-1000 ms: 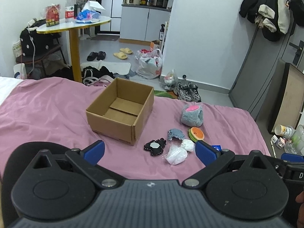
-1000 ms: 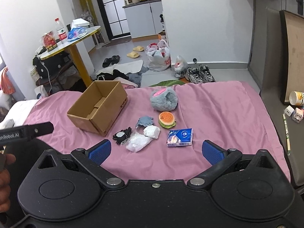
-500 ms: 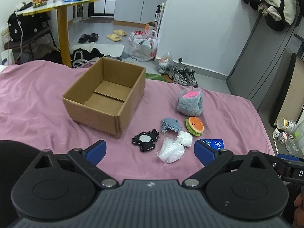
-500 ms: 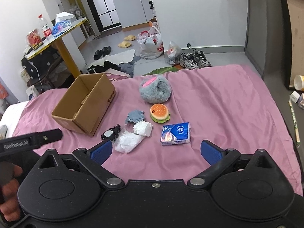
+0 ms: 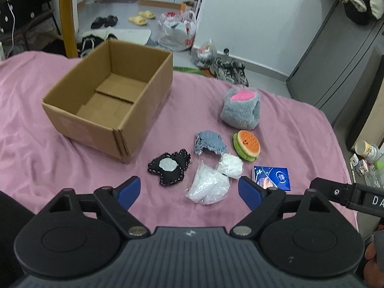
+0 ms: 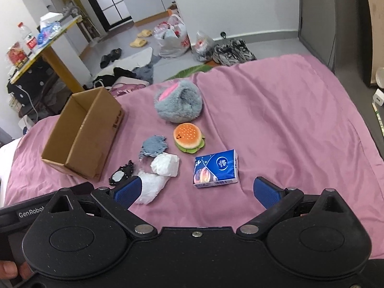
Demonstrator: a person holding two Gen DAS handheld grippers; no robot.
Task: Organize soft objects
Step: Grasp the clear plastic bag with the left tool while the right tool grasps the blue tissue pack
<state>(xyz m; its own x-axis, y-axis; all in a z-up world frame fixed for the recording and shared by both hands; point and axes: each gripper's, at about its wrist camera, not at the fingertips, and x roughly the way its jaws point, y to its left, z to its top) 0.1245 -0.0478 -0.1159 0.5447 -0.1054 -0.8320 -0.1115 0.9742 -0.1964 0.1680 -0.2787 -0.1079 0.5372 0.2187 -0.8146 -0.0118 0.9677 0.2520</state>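
Hovering spread and empty, the left hand-held gripper (image 5: 188, 188) and right hand-held gripper (image 6: 195, 190) have packed nothing: the cardboard box (image 5: 112, 100) at ten o'clock sits bare. Tissue pack (image 6: 216, 169), burger plush (image 6: 188, 138), grey plush slipper (image 6: 178, 104) and crumpled bags (image 5: 208, 184) lie on the bed (image 6: 288, 124).

Even indoor light, fisheye-bent edges

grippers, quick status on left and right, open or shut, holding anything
Left gripper: open, holding nothing.
Right gripper: open, holding nothing.
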